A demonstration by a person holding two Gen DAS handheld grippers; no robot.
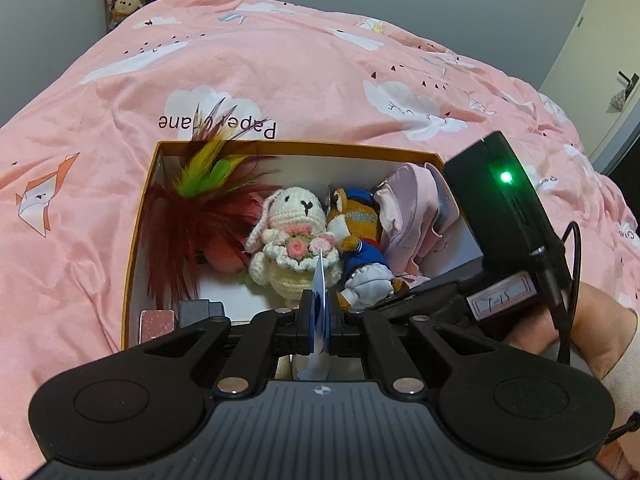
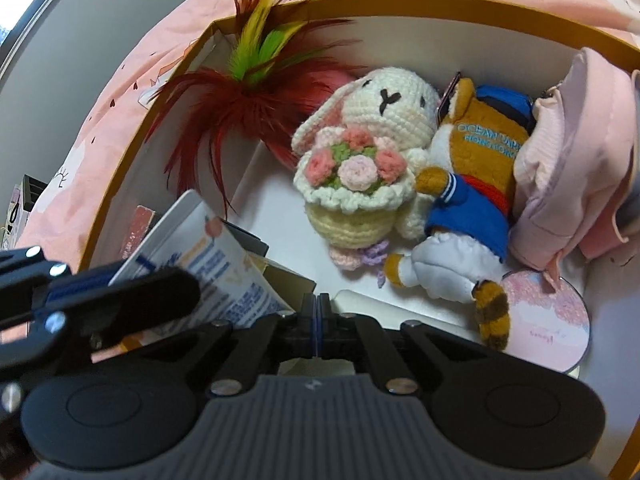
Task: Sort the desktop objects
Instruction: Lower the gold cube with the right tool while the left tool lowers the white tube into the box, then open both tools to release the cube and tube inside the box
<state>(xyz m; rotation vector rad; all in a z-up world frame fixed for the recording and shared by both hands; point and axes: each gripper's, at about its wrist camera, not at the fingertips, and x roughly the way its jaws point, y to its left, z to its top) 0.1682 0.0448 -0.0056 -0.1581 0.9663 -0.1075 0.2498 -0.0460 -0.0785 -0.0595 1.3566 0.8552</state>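
Left wrist view: left gripper (image 1: 319,320) clenched on a thin white-and-blue packet (image 1: 320,280), held edge-on over the near edge of the box (image 1: 296,147), which sits on a pink bedspread (image 1: 280,60). Inside, from the left wall: red feather tuft (image 1: 192,216), crochet rabbit (image 1: 292,236), plush fox (image 1: 358,240), pink cloth (image 1: 412,216) at the right wall. Right wrist view: right gripper (image 2: 317,330) pressed closed, holding nothing, above the box's near edge; packet (image 2: 216,264) in the near left corner; round pink disc (image 2: 548,320) in the near right corner.

The left wrist view looks from the near edge across the open box (image 1: 138,236) toward the pink bedspread (image 1: 280,64). The right wrist view hangs closer, tilted down. Both share the crochet rabbit (image 1: 290,232) mid-frame.
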